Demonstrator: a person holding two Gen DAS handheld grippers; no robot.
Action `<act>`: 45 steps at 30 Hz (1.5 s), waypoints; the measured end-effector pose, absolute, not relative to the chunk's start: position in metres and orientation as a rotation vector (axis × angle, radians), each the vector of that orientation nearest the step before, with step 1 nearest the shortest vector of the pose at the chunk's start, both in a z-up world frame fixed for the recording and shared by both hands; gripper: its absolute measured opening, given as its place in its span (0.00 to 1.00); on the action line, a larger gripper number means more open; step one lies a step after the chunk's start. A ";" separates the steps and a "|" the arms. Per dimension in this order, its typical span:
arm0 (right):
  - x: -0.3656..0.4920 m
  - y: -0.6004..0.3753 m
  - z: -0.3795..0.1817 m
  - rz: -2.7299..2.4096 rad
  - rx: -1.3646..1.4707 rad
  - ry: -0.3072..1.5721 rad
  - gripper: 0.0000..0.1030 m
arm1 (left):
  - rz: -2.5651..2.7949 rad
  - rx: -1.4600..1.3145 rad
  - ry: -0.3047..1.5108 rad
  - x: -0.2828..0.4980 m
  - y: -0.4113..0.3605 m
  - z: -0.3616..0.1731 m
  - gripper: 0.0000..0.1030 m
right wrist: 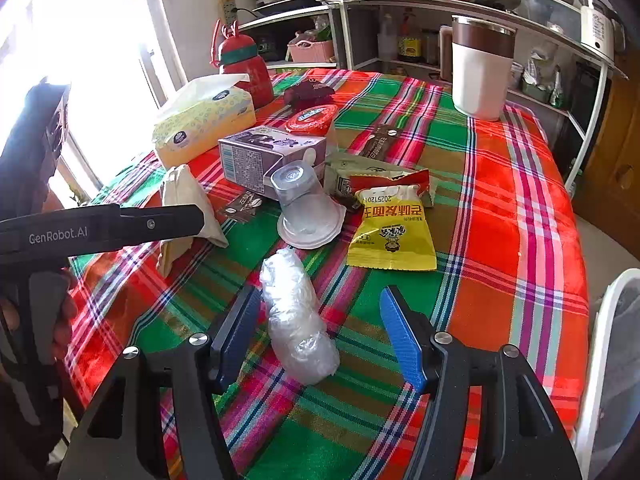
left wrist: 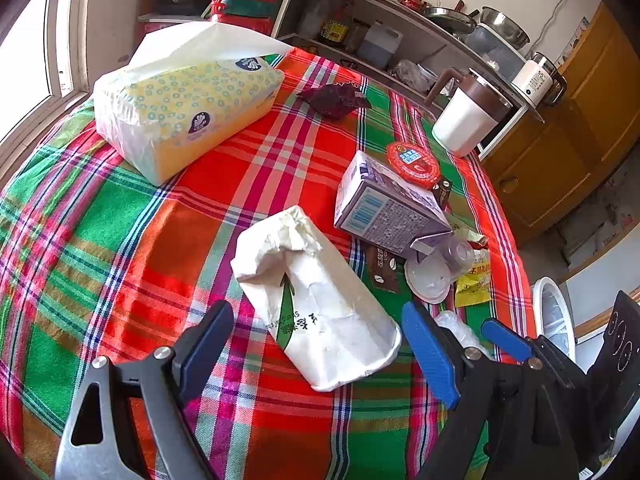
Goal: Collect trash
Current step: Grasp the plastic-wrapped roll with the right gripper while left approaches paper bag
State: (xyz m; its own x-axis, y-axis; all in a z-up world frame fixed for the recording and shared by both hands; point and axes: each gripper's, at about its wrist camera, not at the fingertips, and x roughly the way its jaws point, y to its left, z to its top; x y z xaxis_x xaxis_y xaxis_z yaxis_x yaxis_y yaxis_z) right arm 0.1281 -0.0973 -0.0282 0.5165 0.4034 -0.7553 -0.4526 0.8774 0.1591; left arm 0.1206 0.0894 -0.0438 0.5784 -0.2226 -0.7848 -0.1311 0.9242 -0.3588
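Near table edge (right wrist: 576,240) — plastic wad (right wrist: 296,320)

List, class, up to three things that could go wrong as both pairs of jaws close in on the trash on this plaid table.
1. The crumpled clear plastic sits between the open right gripper; being soft and slick, it may squash and slip free.
2. The white paper bag between the open left gripper looks bulky and could buckle.
3. The upturned clear cup stands close ahead, so a forward push might knock it.
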 end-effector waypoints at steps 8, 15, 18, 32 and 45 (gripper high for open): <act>0.125 -0.099 -0.031 0.466 -0.034 0.899 0.40 | -0.010 -0.325 0.923 0.127 0.081 -0.046 0.83; 0.120 -0.104 -0.032 0.449 0.005 0.888 0.26 | -0.004 -0.344 0.902 0.122 0.089 -0.046 0.70; 0.119 -0.108 -0.032 0.439 0.028 0.887 0.26 | -0.025 -0.361 0.893 0.117 0.092 -0.046 0.66; 0.112 -0.109 -0.033 0.430 0.051 0.881 0.26 | -0.008 -0.352 0.901 0.114 0.097 -0.046 0.70; 0.103 -0.130 -0.027 0.384 0.132 0.838 0.25 | -0.107 -0.290 0.867 0.109 0.065 -0.038 0.43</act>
